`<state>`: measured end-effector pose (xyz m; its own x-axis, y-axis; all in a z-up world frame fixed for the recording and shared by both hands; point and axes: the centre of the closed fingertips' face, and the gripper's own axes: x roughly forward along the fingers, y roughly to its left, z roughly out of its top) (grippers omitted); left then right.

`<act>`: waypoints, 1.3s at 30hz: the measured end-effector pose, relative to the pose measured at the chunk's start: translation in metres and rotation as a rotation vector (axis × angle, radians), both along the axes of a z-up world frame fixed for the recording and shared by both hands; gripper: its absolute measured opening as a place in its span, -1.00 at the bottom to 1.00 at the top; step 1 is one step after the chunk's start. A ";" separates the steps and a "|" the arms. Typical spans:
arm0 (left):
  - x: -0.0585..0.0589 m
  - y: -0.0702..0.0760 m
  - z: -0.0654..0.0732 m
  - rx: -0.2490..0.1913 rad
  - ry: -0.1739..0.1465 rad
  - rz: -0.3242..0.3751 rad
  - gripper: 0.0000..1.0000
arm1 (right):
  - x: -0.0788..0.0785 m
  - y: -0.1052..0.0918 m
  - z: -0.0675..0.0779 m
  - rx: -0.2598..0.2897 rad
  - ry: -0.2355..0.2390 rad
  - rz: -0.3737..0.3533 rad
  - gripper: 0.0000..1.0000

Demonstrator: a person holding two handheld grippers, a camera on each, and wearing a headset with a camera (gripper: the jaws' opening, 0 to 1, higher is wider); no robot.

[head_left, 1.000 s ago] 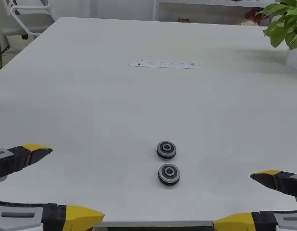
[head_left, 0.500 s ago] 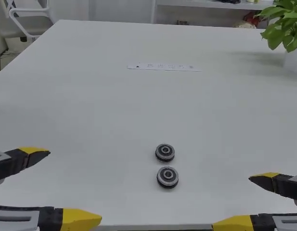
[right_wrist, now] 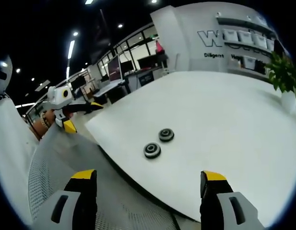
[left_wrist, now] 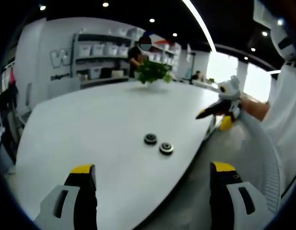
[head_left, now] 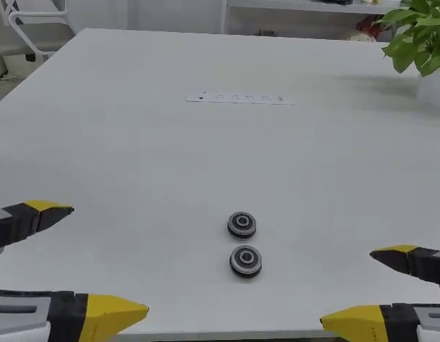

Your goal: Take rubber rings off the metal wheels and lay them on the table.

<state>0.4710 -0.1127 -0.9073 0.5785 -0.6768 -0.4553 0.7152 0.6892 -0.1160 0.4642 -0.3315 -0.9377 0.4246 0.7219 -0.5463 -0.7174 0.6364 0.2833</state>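
Observation:
Two small metal wheels with black rubber rings lie flat near the table's front edge, the far wheel [head_left: 242, 224] just behind the near wheel [head_left: 246, 261]. My left gripper [head_left: 98, 262] hovers open at the front left, well apart from them. At the front right my right gripper [head_left: 355, 288] stands open too, with nothing in it. In the left gripper view the far wheel [left_wrist: 150, 139] and near wheel [left_wrist: 166, 148] lie ahead between my wide-apart jaws, with the right gripper [left_wrist: 219, 109] beyond. The right gripper view has the near wheel [right_wrist: 151, 150], the far wheel [right_wrist: 166, 135] and the left gripper [right_wrist: 73, 115].
A white power strip [head_left: 239, 98] lies flat mid-table. A potted plant [head_left: 418, 35] stands at the far right corner and a white chair [head_left: 31, 25] beyond the far left. The white table [head_left: 134, 157] ends at its front edge just below the wheels.
The head camera shifted slightly. My left gripper's far jaw has edged a little forward over the table. Both wheels lie where they were.

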 end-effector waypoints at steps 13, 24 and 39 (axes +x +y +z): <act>0.026 -0.007 0.031 0.026 -0.098 -0.054 1.00 | 0.017 0.009 0.027 -0.002 -0.089 0.047 0.71; 0.050 -0.026 0.061 0.028 -0.193 -0.131 0.92 | 0.047 0.027 0.060 0.005 -0.233 0.116 0.60; 0.087 -0.065 0.103 -0.113 -0.336 -0.222 0.66 | 0.082 0.073 0.083 0.100 -0.343 0.241 0.30</act>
<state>0.5579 -0.1777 -0.8045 0.5165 -0.8367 -0.1819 0.8560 0.5102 0.0835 0.5461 -0.2588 -0.8544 0.3826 0.8649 -0.3249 -0.9055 0.4209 0.0542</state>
